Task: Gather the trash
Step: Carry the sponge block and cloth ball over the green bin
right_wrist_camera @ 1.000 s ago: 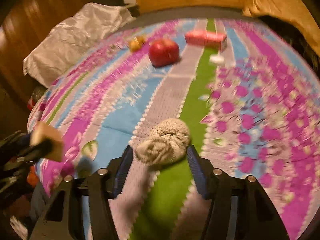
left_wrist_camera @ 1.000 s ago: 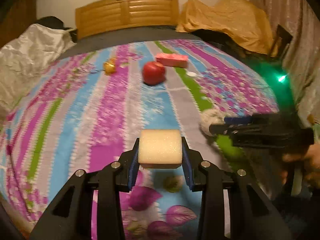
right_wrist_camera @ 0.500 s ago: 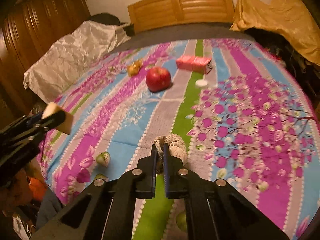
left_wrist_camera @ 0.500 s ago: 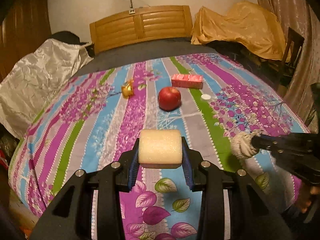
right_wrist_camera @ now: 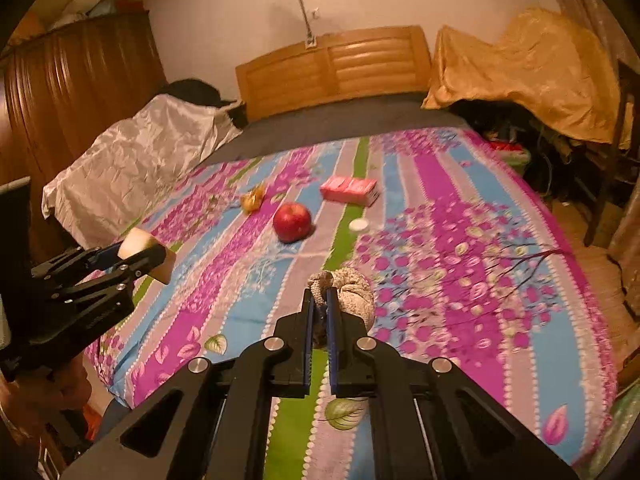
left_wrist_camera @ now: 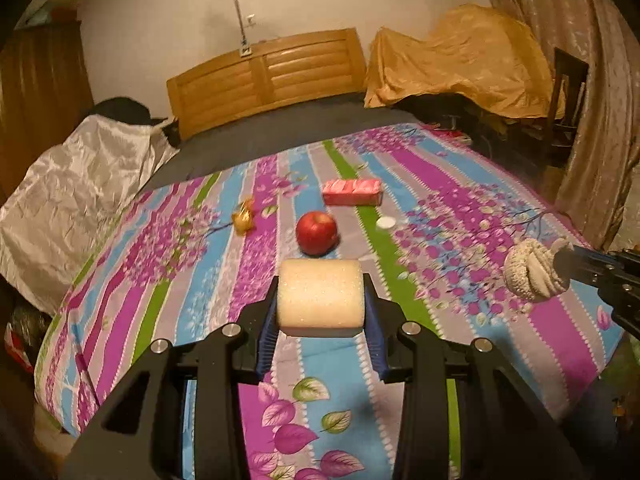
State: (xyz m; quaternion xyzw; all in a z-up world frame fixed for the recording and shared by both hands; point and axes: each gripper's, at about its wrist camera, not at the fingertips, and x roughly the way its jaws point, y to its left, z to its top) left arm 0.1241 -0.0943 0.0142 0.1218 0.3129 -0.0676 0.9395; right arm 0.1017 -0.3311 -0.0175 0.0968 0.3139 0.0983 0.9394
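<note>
Left gripper (left_wrist_camera: 320,312), part-open, clamped a foam sponge block (left_wrist_camera: 320,298): light, compressible. Right gripper (right_wrist_camera: 320,304), pinched near-shut, held a crumpled cloth wad (right_wrist_camera: 352,292) at one o'clock: soft, limp.

Ahead of your tongs lies a bed (left_wrist_camera: 460,208) under a striped, flowered cover, its wooden headboard (left_wrist_camera: 268,76) against a pale wall (left_wrist_camera: 168,8). Left of your tongs stands a dark wooden wardrobe (right_wrist_camera: 76,88) and a silvery sheet-covered heap (left_wrist_camera: 76,188). To the right, an orange cloth (left_wrist_camera: 464,64) drapes furniture beside a curtain (left_wrist_camera: 592,92). The light is dim and warm.
</note>
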